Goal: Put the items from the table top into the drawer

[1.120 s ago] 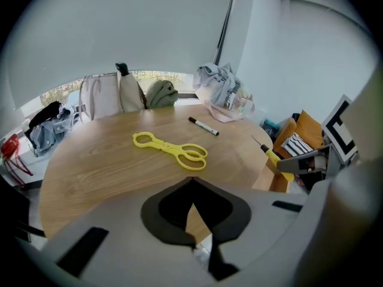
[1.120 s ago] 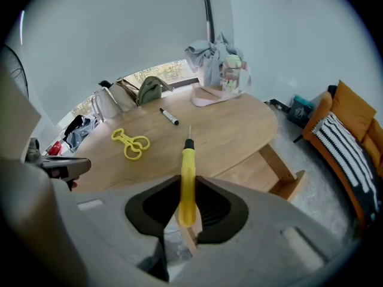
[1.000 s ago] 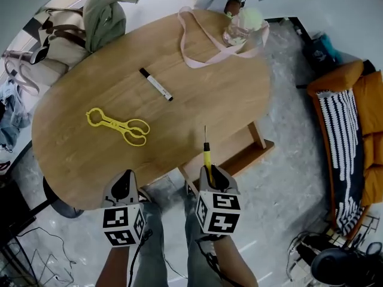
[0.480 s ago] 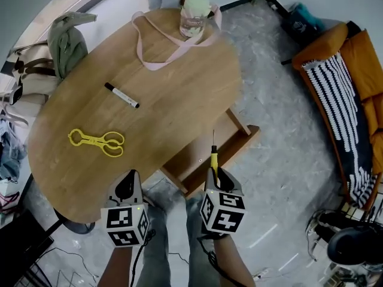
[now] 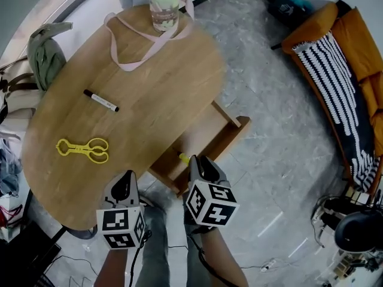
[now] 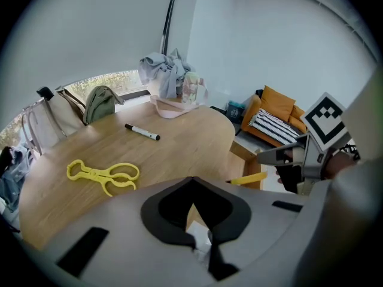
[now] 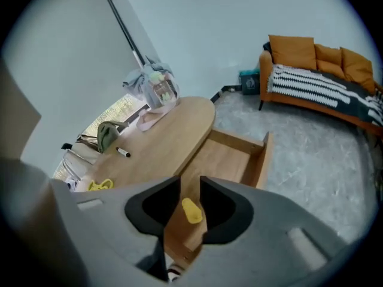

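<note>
My right gripper is shut on a yellow-handled screwdriver above the near end of the open wooden drawer. The handle sticks out to the left of its jaws, and its butt end shows between them in the right gripper view. My left gripper hovers over the table's near edge, jaws together and empty. On the oval wooden table lie yellow plastic tongs and a black-capped white marker. The left gripper view shows the tongs, the marker and the right gripper.
A pink strapped bag with a clear bottle sits at the table's far end. A green bag and other bags crowd the left side. An orange sofa with a striped blanket stands to the right. Cables lie on the grey floor.
The right gripper has rolled, so the screwdriver that pointed away now points left and sits lower over the drawer. Both grippers have shifted sideways along the table's edge.
</note>
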`<action>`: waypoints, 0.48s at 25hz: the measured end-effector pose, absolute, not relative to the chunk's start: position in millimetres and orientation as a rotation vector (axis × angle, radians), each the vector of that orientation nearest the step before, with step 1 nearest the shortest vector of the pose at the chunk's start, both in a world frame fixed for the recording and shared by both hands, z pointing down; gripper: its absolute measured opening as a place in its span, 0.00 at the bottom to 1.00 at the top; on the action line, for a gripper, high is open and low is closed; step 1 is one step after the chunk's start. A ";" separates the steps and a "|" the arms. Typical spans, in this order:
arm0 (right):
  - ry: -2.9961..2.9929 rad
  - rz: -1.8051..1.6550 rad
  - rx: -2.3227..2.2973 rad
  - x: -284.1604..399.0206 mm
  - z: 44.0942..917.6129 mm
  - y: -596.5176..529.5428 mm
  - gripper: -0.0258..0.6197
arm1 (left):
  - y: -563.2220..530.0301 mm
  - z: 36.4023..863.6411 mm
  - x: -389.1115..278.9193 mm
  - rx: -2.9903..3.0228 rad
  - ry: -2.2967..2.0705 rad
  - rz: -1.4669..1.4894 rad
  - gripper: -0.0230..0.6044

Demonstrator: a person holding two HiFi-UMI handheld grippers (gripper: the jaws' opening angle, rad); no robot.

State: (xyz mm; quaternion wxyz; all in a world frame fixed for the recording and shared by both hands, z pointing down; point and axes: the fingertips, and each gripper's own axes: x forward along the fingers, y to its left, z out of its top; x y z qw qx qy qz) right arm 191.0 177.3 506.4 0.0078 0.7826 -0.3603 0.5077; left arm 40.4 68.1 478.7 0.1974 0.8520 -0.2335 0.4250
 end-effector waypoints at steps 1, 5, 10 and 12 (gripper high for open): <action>-1.133 1.539 2.444 193.9 503.0 176.2 0.18 | 69.1 480.2 40.1 2.382 -0.651 1.192 0.03; -1.103 1.482 2.399 199.2 506.9 184.6 0.20 | 71.3 487.1 32.2 2.358 -0.658 1.203 0.03; -1.091 1.471 2.367 204.8 506.6 183.6 0.20 | 63.9 484.2 24.8 2.341 -0.695 1.176 0.03; -1.110 1.455 2.348 203.9 504.7 177.4 0.20 | 59.9 482.7 20.6 2.334 -0.718 1.160 0.03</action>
